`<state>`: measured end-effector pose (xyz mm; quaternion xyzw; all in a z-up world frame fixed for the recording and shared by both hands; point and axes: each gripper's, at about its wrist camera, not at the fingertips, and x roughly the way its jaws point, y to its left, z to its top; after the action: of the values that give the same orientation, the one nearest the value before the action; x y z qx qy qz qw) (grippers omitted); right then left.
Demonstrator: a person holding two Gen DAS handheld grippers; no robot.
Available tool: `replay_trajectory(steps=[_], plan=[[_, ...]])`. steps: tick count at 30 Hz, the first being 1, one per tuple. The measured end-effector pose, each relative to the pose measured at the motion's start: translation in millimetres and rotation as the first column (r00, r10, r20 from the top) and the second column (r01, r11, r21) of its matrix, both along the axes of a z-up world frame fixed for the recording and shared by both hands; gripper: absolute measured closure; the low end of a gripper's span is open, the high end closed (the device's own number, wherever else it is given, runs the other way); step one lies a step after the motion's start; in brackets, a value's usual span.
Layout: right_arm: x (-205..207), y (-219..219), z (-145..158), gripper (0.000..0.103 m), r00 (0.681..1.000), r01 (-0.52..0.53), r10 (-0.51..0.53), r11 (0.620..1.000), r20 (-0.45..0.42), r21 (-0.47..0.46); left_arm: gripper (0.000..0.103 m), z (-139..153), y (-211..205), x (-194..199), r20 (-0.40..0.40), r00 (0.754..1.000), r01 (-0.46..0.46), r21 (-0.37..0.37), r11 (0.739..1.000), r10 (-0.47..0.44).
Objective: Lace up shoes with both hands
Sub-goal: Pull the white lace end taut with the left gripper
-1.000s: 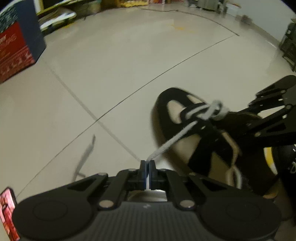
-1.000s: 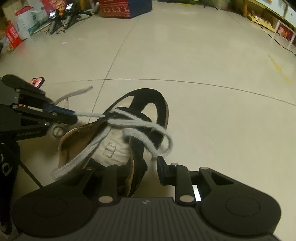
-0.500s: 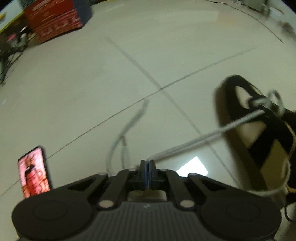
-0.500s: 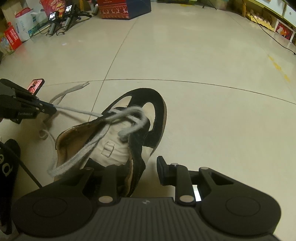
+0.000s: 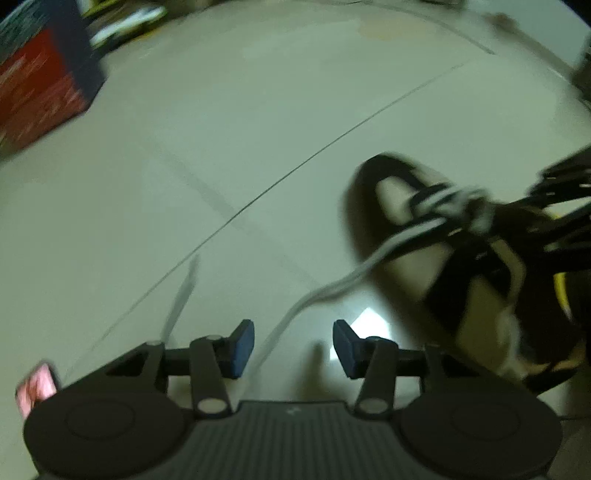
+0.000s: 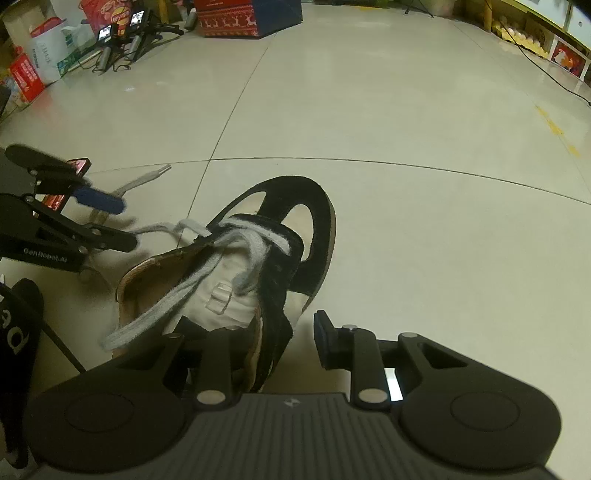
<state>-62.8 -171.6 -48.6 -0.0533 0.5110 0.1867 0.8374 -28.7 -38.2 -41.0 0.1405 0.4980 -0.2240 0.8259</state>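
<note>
Nearest the right wrist camera, the right gripper (image 6: 286,345) straddles the heel end of the black-and-cream low shoe (image 6: 258,266); one finger is hidden inside the shoe, the other stands clear outside the black side wall, so whether the pads clamp the wall cannot be told. The shoe rests on the pale glossy tiled floor (image 6: 424,129), toe pointing away, its tan-lined opening partly blocked by the gripper's finger. The flat grey woven shoelace (image 6: 192,288) crosses the cream tongue; one end trails out over the heel rim, the other runs off the shoe's left side onto the floor. There the left gripper (image 5: 293,347) is opening, blue pads (image 5: 242,343) well apart, and the lace (image 5: 332,288) lies slack on the floor, passing between them without touching either. A second loose lace end (image 5: 181,295) lies on the tile beyond it. A small phone with a lit pink screen (image 6: 78,164) lies flat just behind the left gripper. Farther off, a red and dark-blue printed cardboard box (image 6: 247,16) stands on the floor; contents not visible. Left of it, black tripod-like stands (image 6: 136,35) and red-and-white cartons (image 6: 27,75). Far right, low shelving (image 6: 532,40) along the wall, contents too blurred to tell.
</note>
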Motion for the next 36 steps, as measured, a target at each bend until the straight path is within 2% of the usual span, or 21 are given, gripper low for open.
replay_trajectory(steps=[2, 5, 8, 13, 15, 17, 24, 27, 32, 36], plan=[[-0.3, -0.3, 0.4, 0.076, 1.000, 0.000, 0.000, 1.000, 0.000, -0.001, 0.056, 4.5, -14.2, 0.7, 0.036, 0.998, 0.052, -0.004, 0.999, -0.052], [-1.1, -1.3, 1.1, 0.076, 1.000, 0.003, -0.003, 1.000, -0.001, -0.001, 0.072, 16.8, -24.8, -1.7, 0.069, 0.989, 0.130, -0.008, 0.992, -0.129], [-2.2, 0.3, 2.5, 0.076, 1.000, 0.001, -0.001, 1.000, 0.003, -0.002, 0.073, 20.6, -45.8, 3.4, 0.090, 0.976, 0.196, 0.013, 0.981, -0.196], [-5.2, 3.8, 5.9, 0.077, 1.000, -0.018, 0.018, 1.000, 0.017, -0.009, 0.075, 18.9, -52.7, 5.2, 0.090, 0.971, 0.222, 0.025, 0.975, -0.223], [-5.7, 3.9, 6.1, 0.077, 1.000, -0.017, 0.017, 1.000, 0.018, -0.008, 0.091, 17.9, -47.2, 4.4, 0.075, 0.970, 0.232, 0.008, 0.973, -0.231], [-5.5, 3.5, 6.0, 0.077, 1.000, -0.016, 0.016, 1.000, 0.017, -0.006, 0.101, 10.0, -36.5, 3.3, 0.066, 0.974, 0.218, 0.017, 0.976, -0.219], [-6.4, -1.8, 5.6, 0.077, 1.000, -0.002, 0.002, 1.000, 0.011, -0.003, 0.101, 10.7, -41.3, -3.5, 0.084, 0.987, 0.135, 0.028, 0.990, -0.137], [-5.4, -1.1, 5.4, 0.077, 1.000, -0.004, 0.004, 1.000, 0.011, -0.004, 0.101, 9.3, -22.2, -13.6, 0.105, 0.990, 0.093, 0.048, 0.995, -0.097], [-6.3, -4.8, 6.2, 0.077, 1.000, 0.001, -0.001, 1.000, 0.009, 0.003, 0.101, 7.0, -7.4, -7.6, 0.069, 0.998, -0.005, 0.067, 0.998, 0.000], [-9.8, -7.8, 7.8, 0.077, 1.000, -0.003, 0.003, 1.000, 0.011, -0.001, 0.101, 0.7, 14.2, -1.9, 0.044, 0.995, -0.098, 0.088, 0.991, 0.095]])
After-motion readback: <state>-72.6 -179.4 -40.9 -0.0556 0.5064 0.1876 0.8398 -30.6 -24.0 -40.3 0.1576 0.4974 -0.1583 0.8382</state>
